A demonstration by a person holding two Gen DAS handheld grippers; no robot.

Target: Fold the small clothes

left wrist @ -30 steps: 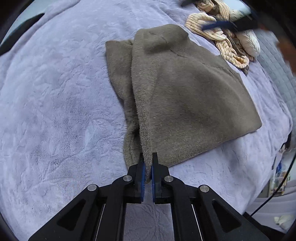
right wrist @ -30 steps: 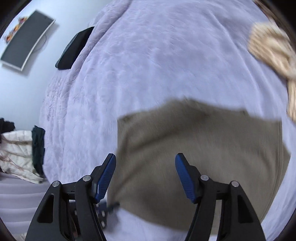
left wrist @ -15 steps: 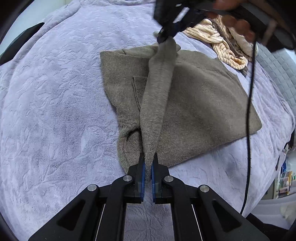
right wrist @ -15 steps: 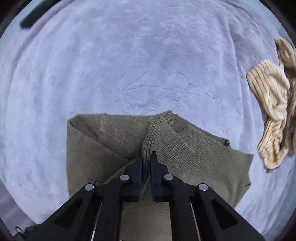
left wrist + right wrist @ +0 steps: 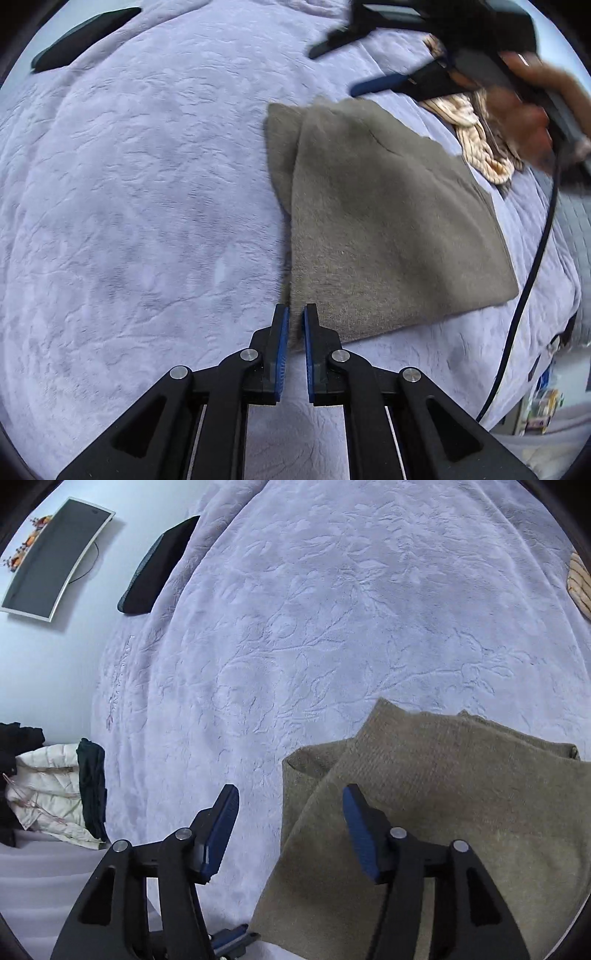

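A taupe knit garment (image 5: pixel 388 229) lies on the lavender bed cover (image 5: pixel 147 221), its left part folded over onto the body. My left gripper (image 5: pixel 295 325) sits at the near corner of that fold. Its jaws are just starting to open, and the pads still pinch the cloth edge. In the left wrist view my right gripper (image 5: pixel 354 62) hovers above the garment's far corner, held by a hand (image 5: pixel 528 110). In its own view the right gripper (image 5: pixel 291 812) is opening, nothing between its pads. The garment (image 5: pixel 461 794) lies flat below its right finger.
A cream striped garment (image 5: pixel 476 140) lies bunched beyond the taupe one, also visible at the edge (image 5: pixel 580 583). A dark flat object (image 5: pixel 159 568) rests at the bed's far side. A black cable (image 5: pixel 535 258) hangs at right. Clothes are piled (image 5: pixel 48 794) beside the bed.
The right gripper held the far end of the fold raised half a second ago. It has let go and opened, and the fold now lies flat. The left gripper carried the near corner rightward.
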